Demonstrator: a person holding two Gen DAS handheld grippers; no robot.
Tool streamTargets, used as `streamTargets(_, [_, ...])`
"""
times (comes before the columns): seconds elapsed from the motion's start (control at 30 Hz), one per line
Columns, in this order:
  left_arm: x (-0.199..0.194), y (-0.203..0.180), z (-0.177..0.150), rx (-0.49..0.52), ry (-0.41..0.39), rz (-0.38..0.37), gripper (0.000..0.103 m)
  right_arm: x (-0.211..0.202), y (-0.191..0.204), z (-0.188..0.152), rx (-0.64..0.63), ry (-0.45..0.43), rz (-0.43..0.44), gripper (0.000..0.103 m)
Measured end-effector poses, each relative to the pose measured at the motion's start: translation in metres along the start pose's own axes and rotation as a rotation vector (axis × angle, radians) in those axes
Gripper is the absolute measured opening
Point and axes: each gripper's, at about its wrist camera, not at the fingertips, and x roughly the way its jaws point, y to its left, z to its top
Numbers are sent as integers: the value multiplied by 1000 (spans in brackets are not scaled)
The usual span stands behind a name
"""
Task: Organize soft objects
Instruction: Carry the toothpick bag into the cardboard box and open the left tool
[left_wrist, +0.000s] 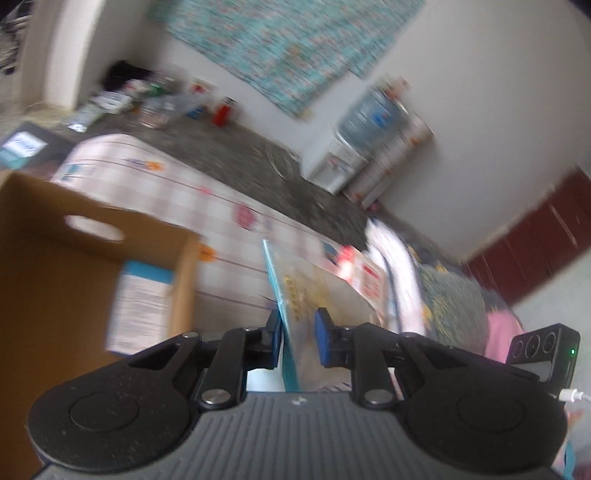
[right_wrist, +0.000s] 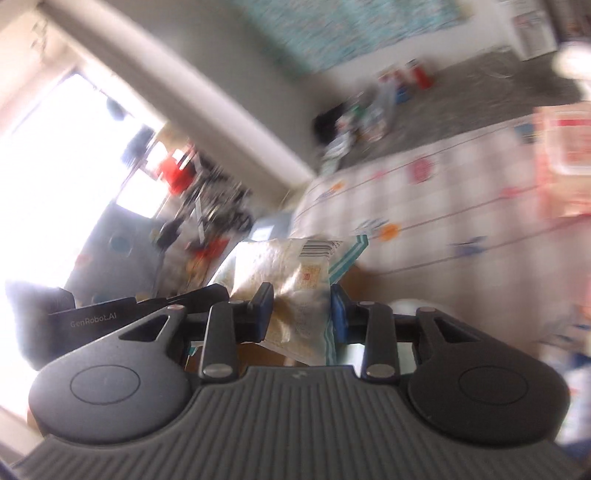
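My left gripper (left_wrist: 297, 339) is shut on a flat soft packet (left_wrist: 314, 291) with a teal edge and a pale yellow face, held up over the bed. My right gripper (right_wrist: 301, 312) is shut on a crinkly gold and white packet (right_wrist: 295, 273) with a teal striped edge and a barcode. An open cardboard box (left_wrist: 74, 266) lies at the left of the left wrist view, with a white and blue packet (left_wrist: 142, 306) inside it. Both views are blurred by motion.
A bed with a pink checked sheet (left_wrist: 207, 206) runs across both views. Folded cloths and a patterned cushion (left_wrist: 454, 295) lie at the right. A grey floor (left_wrist: 258, 155) holds bottles and jars (left_wrist: 162, 103) and a water dispenser (left_wrist: 362, 136). A bright window (right_wrist: 66, 147) fills the left of the right wrist view.
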Motion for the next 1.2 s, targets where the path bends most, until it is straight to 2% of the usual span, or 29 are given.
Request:
streamTargets(0.17, [-32,67,2,-106,-85,72,20,73,61,5,-96,143,39,32])
streamTargets(0.33, [-35,123,4,-208,-111,159,23,152,101,6,-163,295,27,32])
streamTargets(0.47, [-21,158,8,-274,-107,211,25,208,120,7,-206,384,-4,33])
streamTargets(0.67, [14,204,3,-363,-52,251,27,282,117,11,-294,460,-79,33])
streamTargets(0.87, [60,223,-6,-416,47,281,26,339,101,6,-396,526,-165,33])
streamTargets(0.93, [70,223,-8,-423,79,289,25,352,102,2,-470,543,-197,33])
streamTargets(1.07, [85,218,-9,-406,120,291,23,364,107,-3,-605,549,-222,32])
streamTargets(1.2, [95,213,-15,-411,143,287,23,363,114,-6,-655,534,-226,31])
